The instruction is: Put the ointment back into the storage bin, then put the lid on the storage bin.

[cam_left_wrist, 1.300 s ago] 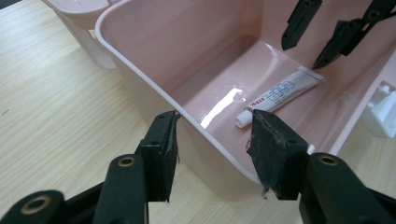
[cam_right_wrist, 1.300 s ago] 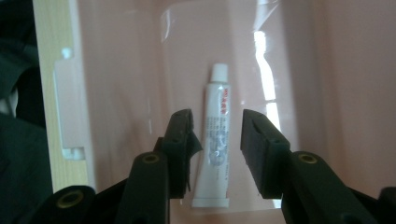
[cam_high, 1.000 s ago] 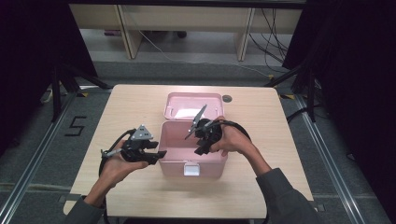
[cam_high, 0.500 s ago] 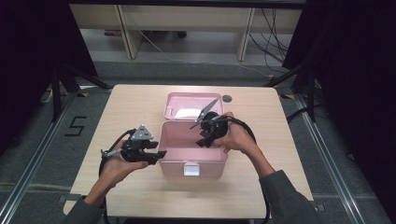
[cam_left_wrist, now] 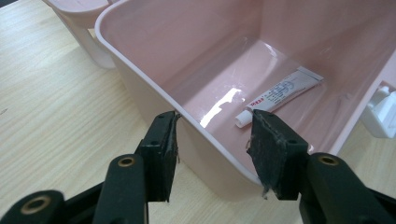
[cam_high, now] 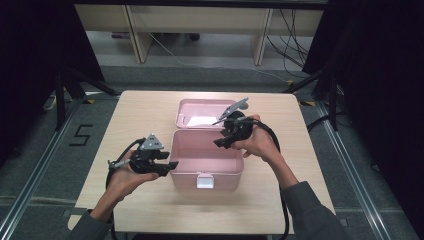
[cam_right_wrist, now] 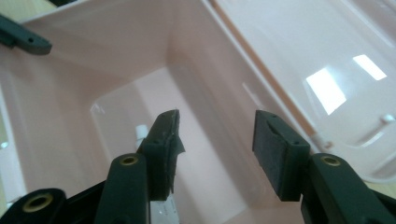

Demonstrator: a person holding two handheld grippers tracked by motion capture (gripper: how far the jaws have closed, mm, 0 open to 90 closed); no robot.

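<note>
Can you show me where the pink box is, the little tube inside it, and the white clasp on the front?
pink box point(cam_high: 185, 175), high view, on its front wall.
tube point(cam_left_wrist: 280, 92), left gripper view, on the middle of its printed body.
white clasp point(cam_high: 202, 182), high view, on the clasp's face.

Glossy pink plastic box, matt pale wood-grain table, rough black rubbery jaws.

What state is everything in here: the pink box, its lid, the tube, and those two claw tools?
Pink box: open, on the table.
Lid: swung back.
Tube: lying flat inside the box, capped.
Left gripper: open, straddling the box wall.
Right gripper: open, empty, above the box.
</note>
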